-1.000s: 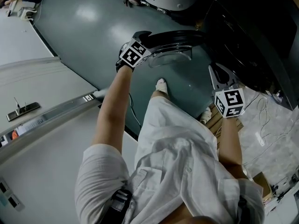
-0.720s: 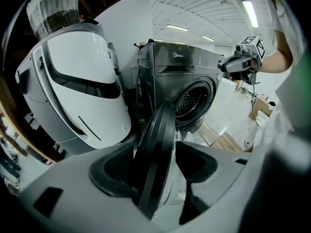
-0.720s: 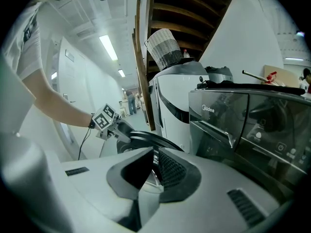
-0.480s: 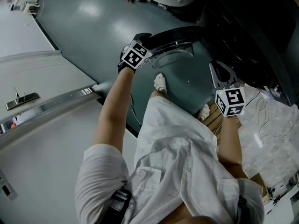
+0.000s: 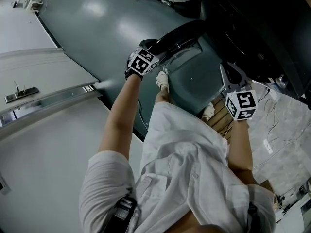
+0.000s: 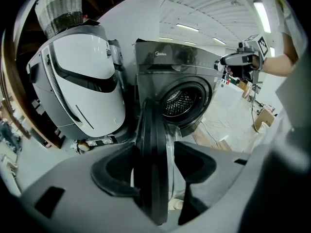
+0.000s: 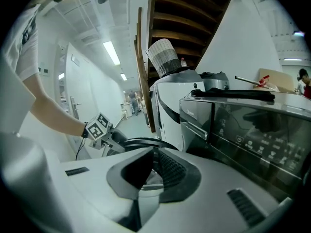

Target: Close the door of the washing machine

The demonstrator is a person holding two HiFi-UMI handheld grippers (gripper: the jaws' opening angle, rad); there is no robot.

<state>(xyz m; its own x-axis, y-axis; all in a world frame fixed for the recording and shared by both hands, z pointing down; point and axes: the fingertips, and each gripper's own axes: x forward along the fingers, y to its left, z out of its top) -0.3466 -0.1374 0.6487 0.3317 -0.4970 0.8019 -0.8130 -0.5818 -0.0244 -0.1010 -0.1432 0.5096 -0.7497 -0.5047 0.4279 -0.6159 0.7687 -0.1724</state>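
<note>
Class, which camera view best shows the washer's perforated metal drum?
The left gripper view: the perforated metal drum shows past the open black-rimmed door. The head view gives only the machine's dark body; the right gripper view, only its control panel.

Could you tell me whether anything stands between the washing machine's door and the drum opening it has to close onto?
Nothing visible does. In the left gripper view the door stands ajar, edge-on, and the space between it and the drum opening looks free, though its lowest part is out of sight.
</note>
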